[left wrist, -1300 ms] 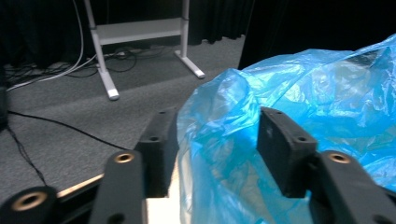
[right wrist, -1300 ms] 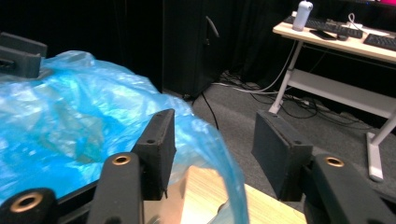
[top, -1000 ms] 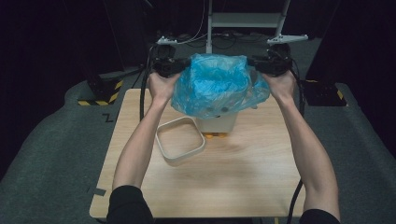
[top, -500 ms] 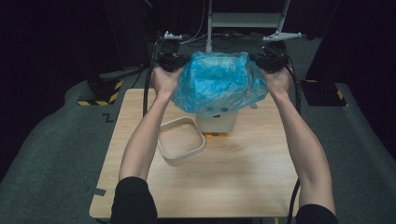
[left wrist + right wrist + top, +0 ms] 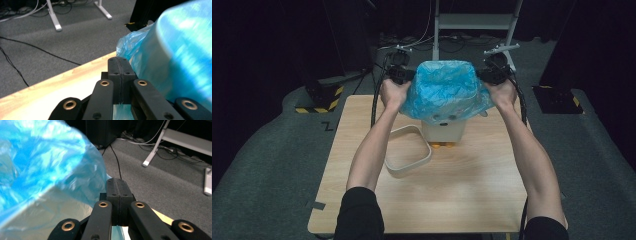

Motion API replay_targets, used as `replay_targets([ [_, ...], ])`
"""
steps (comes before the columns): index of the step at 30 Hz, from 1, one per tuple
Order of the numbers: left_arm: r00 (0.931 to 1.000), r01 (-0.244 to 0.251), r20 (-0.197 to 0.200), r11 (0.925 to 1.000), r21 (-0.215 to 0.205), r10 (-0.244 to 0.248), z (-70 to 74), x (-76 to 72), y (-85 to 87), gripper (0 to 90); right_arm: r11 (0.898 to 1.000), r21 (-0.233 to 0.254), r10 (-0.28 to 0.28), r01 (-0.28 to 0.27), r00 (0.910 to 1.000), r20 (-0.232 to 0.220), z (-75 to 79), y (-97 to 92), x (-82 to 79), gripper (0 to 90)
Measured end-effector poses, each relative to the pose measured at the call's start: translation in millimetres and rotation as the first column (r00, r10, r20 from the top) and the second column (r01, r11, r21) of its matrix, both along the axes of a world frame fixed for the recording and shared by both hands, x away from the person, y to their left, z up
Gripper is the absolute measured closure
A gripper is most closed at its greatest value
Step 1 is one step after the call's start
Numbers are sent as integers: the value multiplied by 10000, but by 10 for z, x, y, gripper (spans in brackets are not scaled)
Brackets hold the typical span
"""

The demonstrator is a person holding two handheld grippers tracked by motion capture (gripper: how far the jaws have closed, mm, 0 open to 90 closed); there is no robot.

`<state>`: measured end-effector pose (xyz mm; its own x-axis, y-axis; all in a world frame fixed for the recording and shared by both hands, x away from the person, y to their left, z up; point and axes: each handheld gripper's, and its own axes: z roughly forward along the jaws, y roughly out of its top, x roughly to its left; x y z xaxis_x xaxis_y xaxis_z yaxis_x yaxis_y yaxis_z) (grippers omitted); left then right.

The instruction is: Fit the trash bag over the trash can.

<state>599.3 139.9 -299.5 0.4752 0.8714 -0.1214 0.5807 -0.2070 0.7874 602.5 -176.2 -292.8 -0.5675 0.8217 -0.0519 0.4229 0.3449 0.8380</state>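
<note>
We hold a thin, crinkled blue plastic bag point(image 5: 444, 90) stretched between our two grippers above the far middle of the pale wooden table point(image 5: 462, 200), its open mouth draped down over the top of a small cream-white plastic bin point(image 5: 443, 131) that stands there. The left gripper point(image 5: 404, 76) has its jaws pressed fully together at the bag's left edge, and in the left gripper view a sliver of blue film point(image 5: 175, 62) shows below the closed jaws, so we judge it pinched there; the right gripper point(image 5: 484, 75) is likewise clamped tight on the right edge, with the film point(image 5: 50, 170) billowing beside it. The bag looks very light, soft and slippery, with no stiffness of its own (it keeps shape only where we pull it taut), so we judge the hem the right place to grip, one pinch on each side, and gentle tension wise, since such film probably tears or slips easily. What the bin holds we cannot tell, as the bag covers its top. To the near left of the bin lies a cream-white rounded rectangular rim ring point(image 5: 408, 157), flat on the table, with nothing inside it.
</note>
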Motion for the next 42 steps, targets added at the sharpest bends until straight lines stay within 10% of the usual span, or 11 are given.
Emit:
replay_targets([
  [8,9989,-367,285,9984,-441,380,-49,-122,109,724,9994,343,62,-59,9999,-102,-46,-45,-73,827],
  [15,9909,-492,1219,9967,-639,567,187,-436,213,484,9923,1222,-308,212,9965,773,228,-235,-368,683],
  [27,9908,-134,1334,9970,-757,235,219,-864,337,412,9848,1469,801,-927,9927,896,421,-251,-819,617],
  [42,9957,83,927,10000,-30,-80,-184,-932,222,421,9756,1617,1474,-1485,9889,192,162,-225,-770,900],
])
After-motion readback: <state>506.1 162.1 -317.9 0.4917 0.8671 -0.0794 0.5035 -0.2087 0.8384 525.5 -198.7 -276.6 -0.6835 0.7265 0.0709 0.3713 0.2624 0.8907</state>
